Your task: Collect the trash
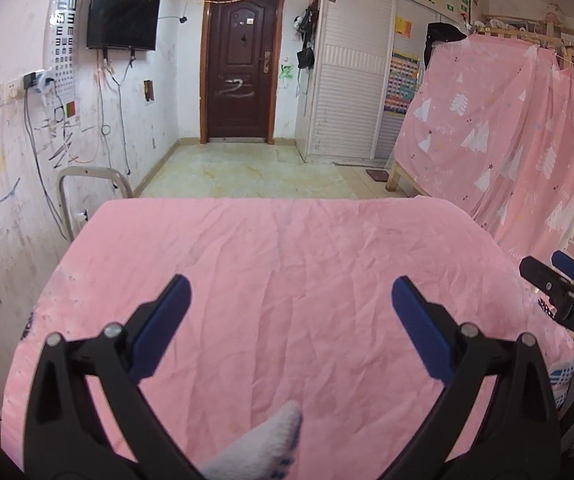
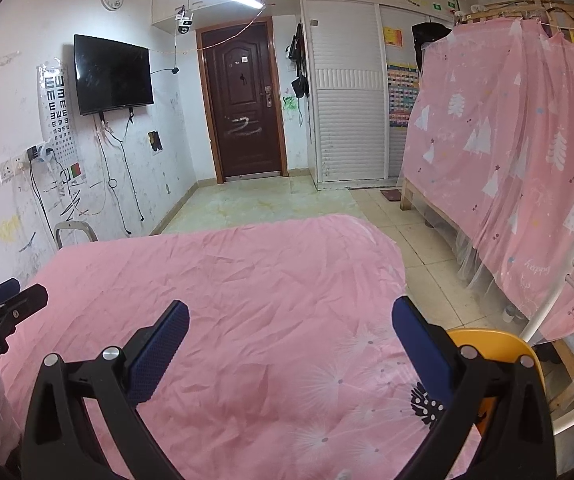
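Note:
My left gripper (image 1: 291,294) is open and empty, held above a bed with a wrinkled pink sheet (image 1: 287,256). A white sock with blue marks (image 1: 263,448) lies on the sheet just under and behind the fingers, at the bottom edge. My right gripper (image 2: 290,318) is open and empty too, above the same pink sheet (image 2: 247,280) near its right side. Each gripper shows at the edge of the other's view: the right one (image 1: 559,280) and the left one (image 2: 7,300). I see no clear piece of trash on the sheet.
A yellow chair (image 2: 495,344) stands by the bed's right edge. A pink curtained bunk bed (image 2: 507,160) fills the right side. A metal frame (image 1: 87,188) stands at the bed's far left corner. Tiled floor (image 2: 255,204) leads to a brown door (image 2: 243,104).

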The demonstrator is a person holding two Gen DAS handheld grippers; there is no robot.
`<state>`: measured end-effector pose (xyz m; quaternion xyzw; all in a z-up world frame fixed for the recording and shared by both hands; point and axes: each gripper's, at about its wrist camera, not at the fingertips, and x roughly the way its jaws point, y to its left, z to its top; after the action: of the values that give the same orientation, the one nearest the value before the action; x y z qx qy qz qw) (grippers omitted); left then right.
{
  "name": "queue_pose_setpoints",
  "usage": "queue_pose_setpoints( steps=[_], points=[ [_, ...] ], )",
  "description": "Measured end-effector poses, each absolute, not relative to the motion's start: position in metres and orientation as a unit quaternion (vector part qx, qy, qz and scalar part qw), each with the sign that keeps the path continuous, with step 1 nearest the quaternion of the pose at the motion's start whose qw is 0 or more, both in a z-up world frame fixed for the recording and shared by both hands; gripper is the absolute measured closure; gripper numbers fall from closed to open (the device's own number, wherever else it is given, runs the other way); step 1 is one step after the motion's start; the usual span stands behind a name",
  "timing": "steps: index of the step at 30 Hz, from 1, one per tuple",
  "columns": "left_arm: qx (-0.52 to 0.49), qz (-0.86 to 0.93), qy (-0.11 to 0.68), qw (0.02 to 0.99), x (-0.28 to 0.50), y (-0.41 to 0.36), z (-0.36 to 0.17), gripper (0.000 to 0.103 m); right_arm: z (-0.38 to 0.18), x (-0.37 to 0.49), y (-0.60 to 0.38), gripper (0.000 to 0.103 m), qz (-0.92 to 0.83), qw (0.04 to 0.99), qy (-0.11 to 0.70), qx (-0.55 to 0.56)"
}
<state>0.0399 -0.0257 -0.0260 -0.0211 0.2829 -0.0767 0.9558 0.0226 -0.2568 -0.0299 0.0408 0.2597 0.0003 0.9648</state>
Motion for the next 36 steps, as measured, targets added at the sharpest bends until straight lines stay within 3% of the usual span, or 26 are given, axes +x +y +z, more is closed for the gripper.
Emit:
queue_pose_setpoints(
  steps=[36],
  points=[
    [-0.021,-0.076,0.283,0.956,0.0402,-0.0252,-0.0260,0.007,-0.0305,0.0251,-0.2581,0.011,0.000,0.965,0.260,0.042]
  ],
)
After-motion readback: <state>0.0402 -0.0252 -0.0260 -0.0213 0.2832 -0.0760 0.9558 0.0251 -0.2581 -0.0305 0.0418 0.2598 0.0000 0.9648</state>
